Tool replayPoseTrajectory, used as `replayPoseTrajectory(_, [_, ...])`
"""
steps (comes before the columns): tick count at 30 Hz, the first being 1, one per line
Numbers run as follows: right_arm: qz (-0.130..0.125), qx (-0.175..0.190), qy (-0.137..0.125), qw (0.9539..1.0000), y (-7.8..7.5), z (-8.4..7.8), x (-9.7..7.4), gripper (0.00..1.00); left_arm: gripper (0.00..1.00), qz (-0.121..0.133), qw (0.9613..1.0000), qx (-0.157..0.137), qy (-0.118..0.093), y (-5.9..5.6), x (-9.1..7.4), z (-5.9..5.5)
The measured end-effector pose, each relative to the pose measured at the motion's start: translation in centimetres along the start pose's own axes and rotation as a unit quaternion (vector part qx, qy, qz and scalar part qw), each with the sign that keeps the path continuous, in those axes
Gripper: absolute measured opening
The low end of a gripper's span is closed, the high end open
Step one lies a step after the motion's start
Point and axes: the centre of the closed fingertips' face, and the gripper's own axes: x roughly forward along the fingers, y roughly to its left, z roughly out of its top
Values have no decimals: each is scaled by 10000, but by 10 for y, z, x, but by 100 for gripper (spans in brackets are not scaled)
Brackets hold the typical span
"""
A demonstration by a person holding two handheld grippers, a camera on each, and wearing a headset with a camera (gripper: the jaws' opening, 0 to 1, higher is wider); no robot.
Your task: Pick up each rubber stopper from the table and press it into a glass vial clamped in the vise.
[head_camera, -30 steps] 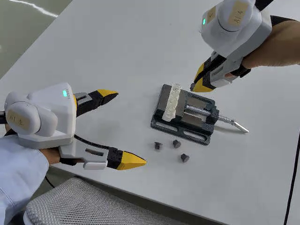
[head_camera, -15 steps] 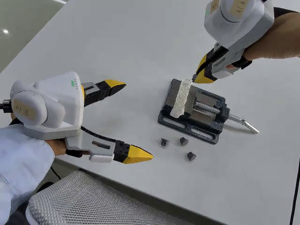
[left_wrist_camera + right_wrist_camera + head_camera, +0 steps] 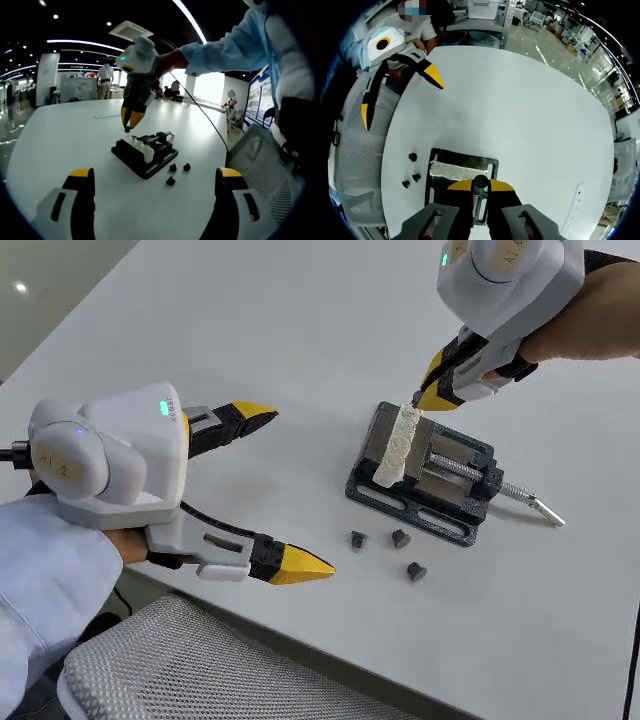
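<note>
A dark vise [image 3: 455, 502] on the white table clamps a row of clear glass vials [image 3: 398, 445]. My right gripper [image 3: 424, 403] hovers just above the far end of that row, shut on a dark rubber stopper [image 3: 480, 182]. Three more stoppers [image 3: 357, 539] [image 3: 400, 538] [image 3: 416, 571] lie on the table in front of the vise. My left gripper [image 3: 285, 490] is held wide open and holds nothing, well to the left of the vise. The left gripper view shows the vise [image 3: 145, 152], the loose stoppers [image 3: 172, 167] and the right gripper [image 3: 131, 117] above the vials.
The vise's screw handle [image 3: 535, 505] sticks out to the right. A mesh chair back [image 3: 200, 670] sits below the table's near edge. The white table [image 3: 250, 320] is bare to the left of and behind the vise.
My right gripper, with the stopper, has moved closer to the far end of the vial row. The left gripper stays open in about the same place; the head camera shifted.
</note>
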Motion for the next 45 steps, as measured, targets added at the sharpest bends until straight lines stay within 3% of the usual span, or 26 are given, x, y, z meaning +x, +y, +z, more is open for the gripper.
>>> replayPoseTrajectory(32, [82, -161, 184, 9997, 2, -3, 8, 6, 99, 38, 10000, -88, -2, 2, -2, -6])
replayPoseTrajectory(45, [86, -444, 502, 9977, 0, -3, 11, 5, 99, 19, 10000, -95, -6, 1, 0, -5])
